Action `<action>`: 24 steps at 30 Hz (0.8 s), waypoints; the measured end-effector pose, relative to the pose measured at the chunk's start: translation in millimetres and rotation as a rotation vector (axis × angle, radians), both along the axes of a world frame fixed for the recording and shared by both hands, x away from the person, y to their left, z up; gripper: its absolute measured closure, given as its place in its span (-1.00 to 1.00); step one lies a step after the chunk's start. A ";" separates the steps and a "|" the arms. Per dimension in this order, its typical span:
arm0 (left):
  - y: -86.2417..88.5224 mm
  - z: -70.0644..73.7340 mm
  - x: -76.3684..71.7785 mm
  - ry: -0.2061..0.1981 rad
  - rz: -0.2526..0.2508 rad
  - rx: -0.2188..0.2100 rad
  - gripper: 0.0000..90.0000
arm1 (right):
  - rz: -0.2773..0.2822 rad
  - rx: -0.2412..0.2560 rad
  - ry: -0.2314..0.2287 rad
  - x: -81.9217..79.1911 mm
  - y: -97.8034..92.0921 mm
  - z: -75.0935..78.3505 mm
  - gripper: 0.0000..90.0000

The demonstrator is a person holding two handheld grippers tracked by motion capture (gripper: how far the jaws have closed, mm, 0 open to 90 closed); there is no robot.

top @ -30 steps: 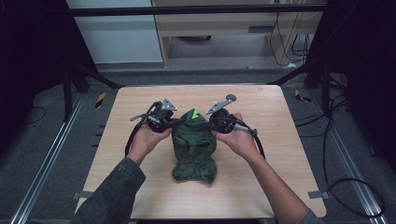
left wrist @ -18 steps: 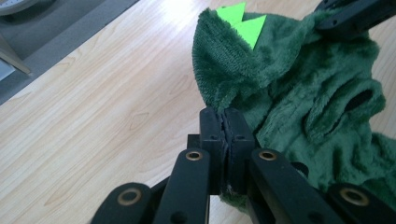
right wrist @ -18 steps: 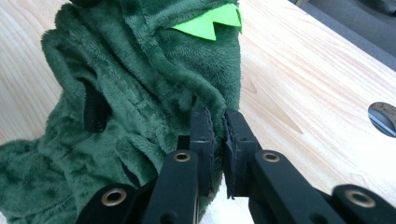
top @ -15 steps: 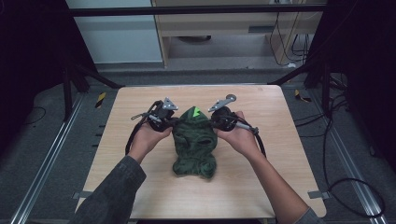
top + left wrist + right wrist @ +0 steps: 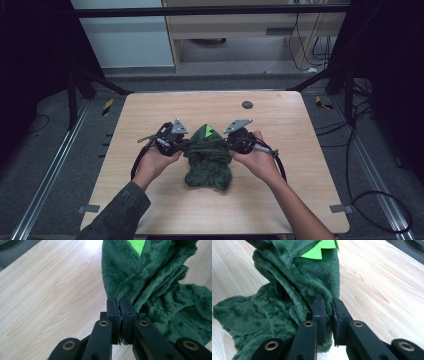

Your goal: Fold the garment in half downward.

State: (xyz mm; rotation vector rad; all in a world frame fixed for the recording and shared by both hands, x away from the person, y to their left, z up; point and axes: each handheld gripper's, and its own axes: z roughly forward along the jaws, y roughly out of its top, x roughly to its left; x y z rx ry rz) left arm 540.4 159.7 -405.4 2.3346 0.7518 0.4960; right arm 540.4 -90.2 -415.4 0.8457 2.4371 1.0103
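A dark green fleece garment (image 5: 207, 159) with a bright green patch (image 5: 208, 132) lies bunched at the middle of the wooden table (image 5: 150, 107), between both hands. The left gripper (image 5: 120, 305) pinches its left edge, jaws pressed together. The right gripper (image 5: 327, 307) nips fleece at its right edge, jaws nearly closed.

No legible text, labels, brands, numbers or signs were seen on anything in any view.
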 end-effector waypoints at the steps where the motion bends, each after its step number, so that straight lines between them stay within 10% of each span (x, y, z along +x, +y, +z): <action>1: 0.4 -0.2 -0.9 0.000 0.002 -0.002 0.95 | 0.001 0.000 0.000 -1.5 0.6 -0.9 0.83; 24: 0.4 -15.9 -20.4 0.008 -0.015 -0.028 0.93 | 0.030 0.002 0.007 -26.3 -2.1 -18.7 0.78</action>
